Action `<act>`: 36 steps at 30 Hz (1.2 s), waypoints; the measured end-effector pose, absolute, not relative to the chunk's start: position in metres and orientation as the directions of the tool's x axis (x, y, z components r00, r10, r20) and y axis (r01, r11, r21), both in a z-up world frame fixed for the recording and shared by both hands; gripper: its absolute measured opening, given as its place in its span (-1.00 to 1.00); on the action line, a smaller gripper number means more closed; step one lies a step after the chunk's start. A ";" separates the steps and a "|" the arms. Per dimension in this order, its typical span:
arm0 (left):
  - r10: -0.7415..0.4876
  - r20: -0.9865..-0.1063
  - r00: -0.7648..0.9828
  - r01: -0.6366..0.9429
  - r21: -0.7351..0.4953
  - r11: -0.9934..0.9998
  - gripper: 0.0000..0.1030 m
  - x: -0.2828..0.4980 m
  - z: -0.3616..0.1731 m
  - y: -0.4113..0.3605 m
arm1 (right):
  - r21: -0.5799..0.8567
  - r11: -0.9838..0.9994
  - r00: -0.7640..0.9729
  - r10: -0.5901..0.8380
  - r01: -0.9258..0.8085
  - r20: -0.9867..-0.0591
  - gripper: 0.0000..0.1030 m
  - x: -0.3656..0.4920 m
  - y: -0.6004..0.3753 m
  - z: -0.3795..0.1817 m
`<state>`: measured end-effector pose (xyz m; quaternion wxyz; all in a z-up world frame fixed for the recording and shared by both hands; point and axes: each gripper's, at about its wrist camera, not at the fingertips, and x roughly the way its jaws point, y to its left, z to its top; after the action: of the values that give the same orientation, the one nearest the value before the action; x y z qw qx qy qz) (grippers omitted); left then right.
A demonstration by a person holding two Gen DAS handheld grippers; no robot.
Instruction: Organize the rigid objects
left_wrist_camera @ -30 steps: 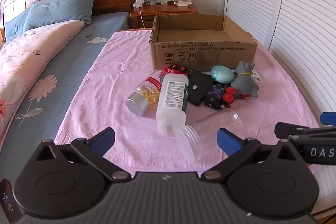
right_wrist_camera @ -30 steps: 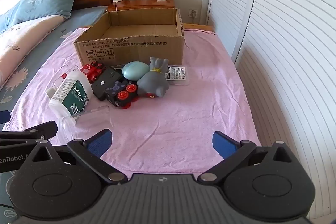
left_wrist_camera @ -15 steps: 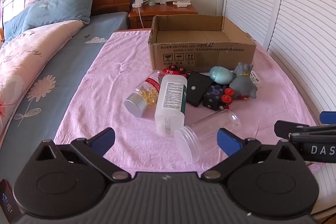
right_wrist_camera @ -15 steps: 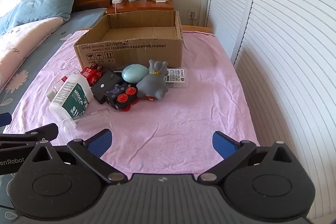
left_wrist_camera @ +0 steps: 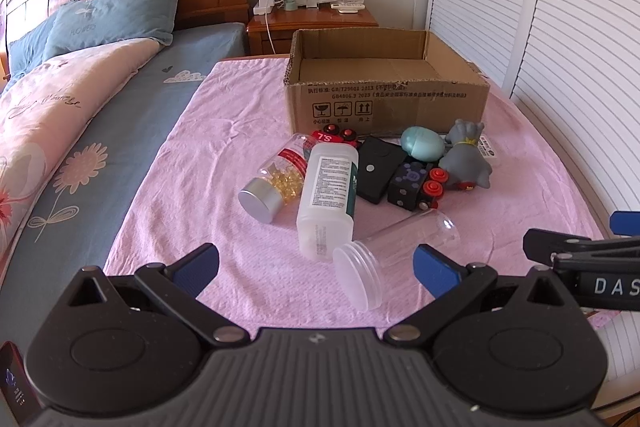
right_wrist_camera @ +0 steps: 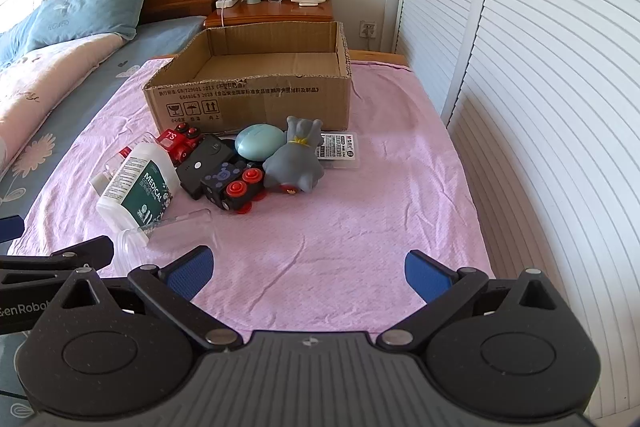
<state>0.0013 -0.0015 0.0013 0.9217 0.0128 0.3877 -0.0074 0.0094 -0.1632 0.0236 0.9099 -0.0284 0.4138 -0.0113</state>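
Toy elephant (right_wrist_camera: pixel 294 163) lies before cardboard box (right_wrist_camera: pixel 256 95), medical bottle (right_wrist_camera: pixel 138 183) to its left.

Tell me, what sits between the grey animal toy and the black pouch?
A teal egg-shaped case and a black toy train with red wheels, seen in the right wrist view.

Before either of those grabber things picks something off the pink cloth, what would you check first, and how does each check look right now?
1. Left gripper jaws open: ok.
2. Right gripper jaws open: ok.
3. Both grippers hold nothing: ok.
4. Box open on top, no items seen inside: ok.
5. Clear jar, lying on its side, nearest the left gripper, not yet between its jaws: not ok.
6. White bottle touches the jar: cannot tell.
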 end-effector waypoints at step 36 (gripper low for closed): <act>-0.007 -0.713 0.701 0.021 0.011 1.000 0.99 0.004 0.002 0.003 | -0.065 0.998 0.659 -0.046 -0.004 -0.750 1.00 0.011 -0.160 0.024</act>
<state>0.0036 0.0028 0.0023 0.9222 0.0091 0.3866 -0.0074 0.0111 -0.1599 0.0240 0.9104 -0.0307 0.4125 -0.0115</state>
